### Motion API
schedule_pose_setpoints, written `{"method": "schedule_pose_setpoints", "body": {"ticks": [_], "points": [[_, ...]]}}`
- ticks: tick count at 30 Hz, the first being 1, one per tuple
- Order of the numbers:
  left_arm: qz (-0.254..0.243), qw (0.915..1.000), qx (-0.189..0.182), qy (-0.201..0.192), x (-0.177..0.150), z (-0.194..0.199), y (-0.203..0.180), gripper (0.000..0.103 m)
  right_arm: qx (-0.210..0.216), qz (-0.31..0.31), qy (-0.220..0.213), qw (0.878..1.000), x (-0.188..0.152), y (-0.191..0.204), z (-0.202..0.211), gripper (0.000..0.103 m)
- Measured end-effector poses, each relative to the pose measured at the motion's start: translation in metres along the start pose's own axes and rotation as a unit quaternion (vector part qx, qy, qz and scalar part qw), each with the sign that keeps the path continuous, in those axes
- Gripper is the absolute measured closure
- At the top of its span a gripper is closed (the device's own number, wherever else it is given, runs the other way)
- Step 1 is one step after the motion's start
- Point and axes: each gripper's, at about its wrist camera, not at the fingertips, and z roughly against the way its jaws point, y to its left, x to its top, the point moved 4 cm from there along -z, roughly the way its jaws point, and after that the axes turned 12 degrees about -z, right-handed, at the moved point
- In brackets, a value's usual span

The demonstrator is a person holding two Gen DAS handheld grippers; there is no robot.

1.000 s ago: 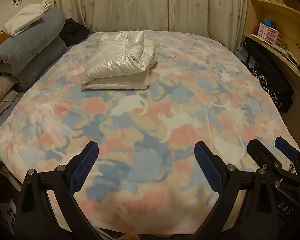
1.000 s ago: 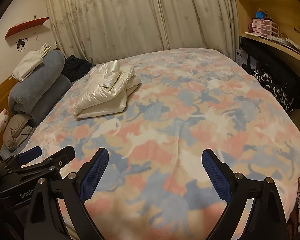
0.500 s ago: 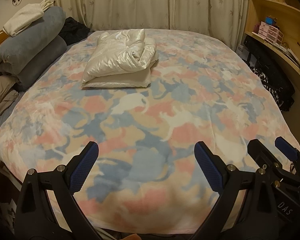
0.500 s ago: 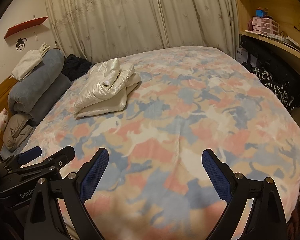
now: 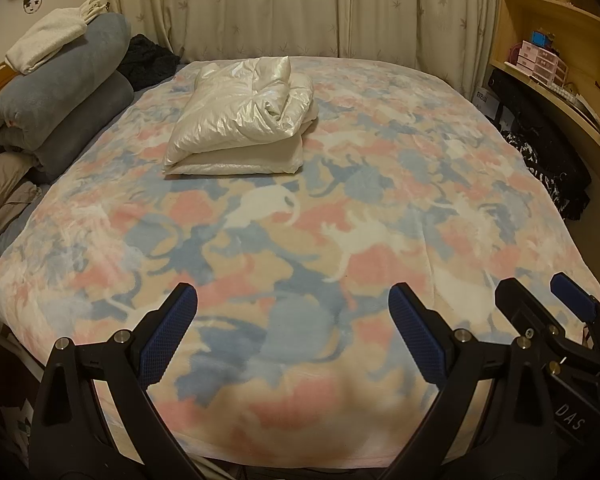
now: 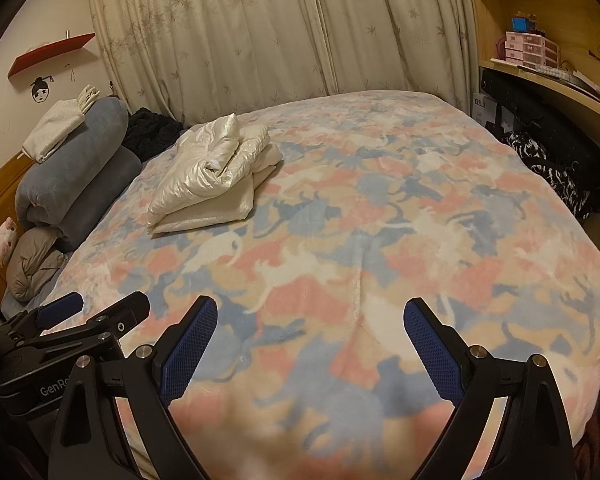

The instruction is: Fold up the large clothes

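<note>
We hold both grippers low over the near edge of the bed [image 5: 440,92], and the one thing that matters is the folded white puffy jacket [image 5: 240,128], which lies well apart from us, far up the blanket [image 5: 300,240] toward the rolled grey bedding [image 5: 60,100]. From our left gripper [image 5: 292,332] it sits at about 11 o'clock; from our right gripper [image 6: 310,344] it sits further over, nearer 10 o'clock, so we judge the left hand to be the nearer of the two, with a straighter line in. The bundle's long axis runs roughly across our view, from 9 to 3 o'clock as the left wrist sees it, its flat folded edge facing us and the loose glossy layer piled on top. Both sets of fingers are released, spread wide with nothing between the blue pads [image 5: 168,336], hovering clear of the blanket. The jacket already looks folded, so we judge any further move would begin with a long reach forward and leftward. As for writing, we can read "DAS" on the right gripper's body seen from the left wrist [image 5: 568,420], and "GenR", cut off, on the left gripper's body seen from the right wrist [image 6: 54,390]. A box label by the shelves [image 6: 485,102] is too small to read.
</note>
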Motion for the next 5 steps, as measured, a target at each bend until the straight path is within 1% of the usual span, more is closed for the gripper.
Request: {"method": "schedule_pose_setpoints", "body": {"ticks": [5], "points": [[0.0, 1.0, -0.001, 0.002, -0.0023, 0.0017, 0.0012, 0.007, 0.0, 0.0, 0.001, 1.0, 0.0002, -0.0004, 0.0001, 0.008]]}}
